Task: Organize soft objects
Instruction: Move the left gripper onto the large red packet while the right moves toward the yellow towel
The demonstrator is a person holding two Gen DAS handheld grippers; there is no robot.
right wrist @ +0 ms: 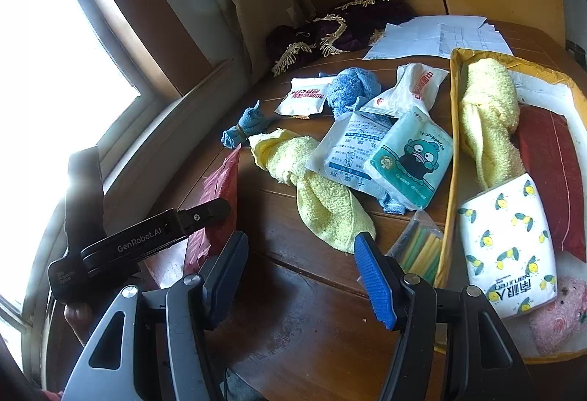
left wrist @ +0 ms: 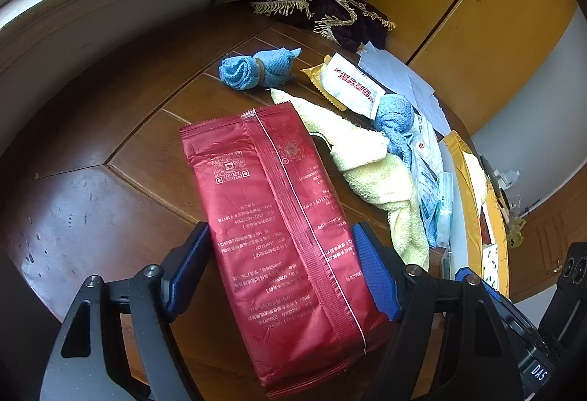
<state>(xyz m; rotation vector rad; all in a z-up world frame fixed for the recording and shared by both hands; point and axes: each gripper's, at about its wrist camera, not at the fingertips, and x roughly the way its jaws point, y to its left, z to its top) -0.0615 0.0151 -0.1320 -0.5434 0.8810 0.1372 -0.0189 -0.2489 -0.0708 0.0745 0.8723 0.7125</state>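
Observation:
My left gripper is shut on a red tissue pack, held above the wooden table. In the right wrist view the same red pack shows at the left, behind the left gripper's black body. My right gripper stands open over the table with nothing between its fingers, just in front of a crumpled yellow towel. That yellow towel lies past the red pack. A rolled blue cloth and a second blue cloth lie farther back.
A yellow-rimmed box at the right holds a yellow towel, another red pack, a lemon-print tissue pack and a pink cloth. White packets, a teal tissue pack, papers and a dark fringed cloth clutter the table.

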